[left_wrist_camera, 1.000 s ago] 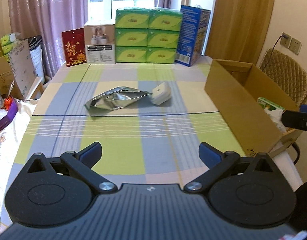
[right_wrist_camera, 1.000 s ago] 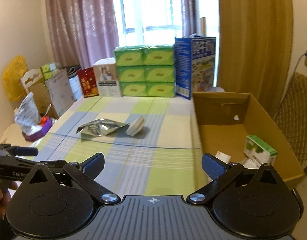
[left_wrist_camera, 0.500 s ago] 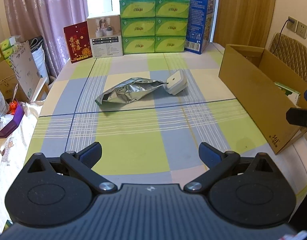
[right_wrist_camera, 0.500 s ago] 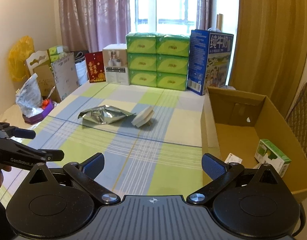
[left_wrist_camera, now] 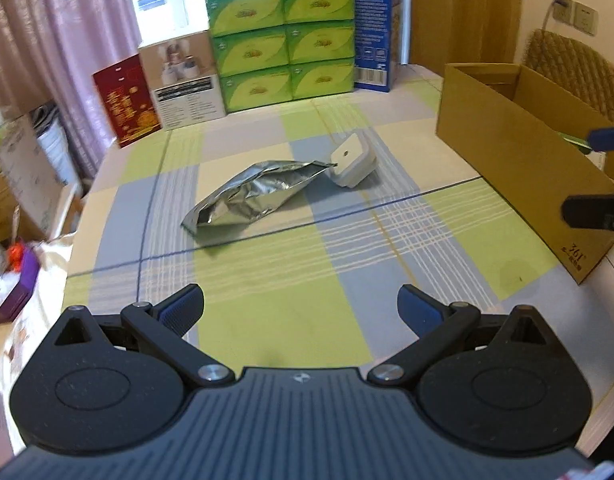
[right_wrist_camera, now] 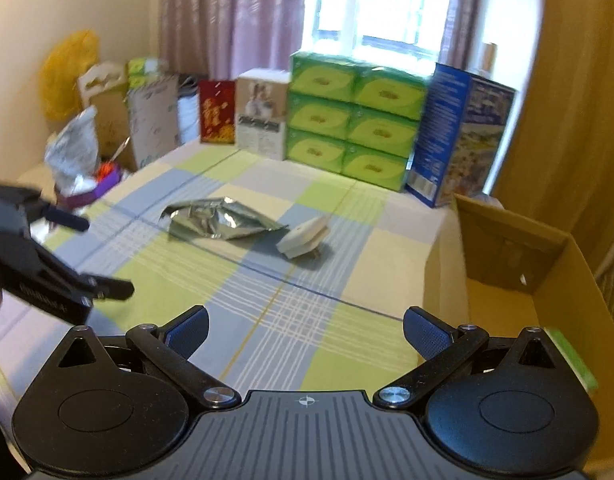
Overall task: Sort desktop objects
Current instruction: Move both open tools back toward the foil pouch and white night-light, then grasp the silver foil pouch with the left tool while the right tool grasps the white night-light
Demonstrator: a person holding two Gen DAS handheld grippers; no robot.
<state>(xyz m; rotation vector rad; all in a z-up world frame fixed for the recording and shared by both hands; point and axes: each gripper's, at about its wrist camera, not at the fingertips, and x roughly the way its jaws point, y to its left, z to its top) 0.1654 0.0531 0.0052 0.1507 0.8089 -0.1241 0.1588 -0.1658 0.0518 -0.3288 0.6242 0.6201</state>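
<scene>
A crumpled silver foil bag [left_wrist_camera: 255,194] [right_wrist_camera: 219,219] lies mid-table on the checked cloth. Its right tip touches a small white square device [left_wrist_camera: 352,159] [right_wrist_camera: 303,237]. An open cardboard box [left_wrist_camera: 519,152] [right_wrist_camera: 519,264] stands at the table's right edge, with a green-and-white carton [right_wrist_camera: 571,356] partly visible inside. My left gripper [left_wrist_camera: 301,308] is open and empty over the near table, well short of the bag. My right gripper [right_wrist_camera: 305,330] is open and empty too, beside the box's left wall. Each gripper shows at the edge of the other's view.
At the far table edge stand stacked green tissue packs [left_wrist_camera: 283,36], a blue carton [left_wrist_camera: 371,24], a white box [left_wrist_camera: 183,80] and a red card [left_wrist_camera: 125,100]. Bags and cardboard clutter [right_wrist_camera: 107,128] sit off the left side. A woven chair [left_wrist_camera: 575,68] is behind the box.
Both views have moved closer to the bag and the white device and tilted. The right view swung left, away from the box's inside. Both grippers stayed open.
</scene>
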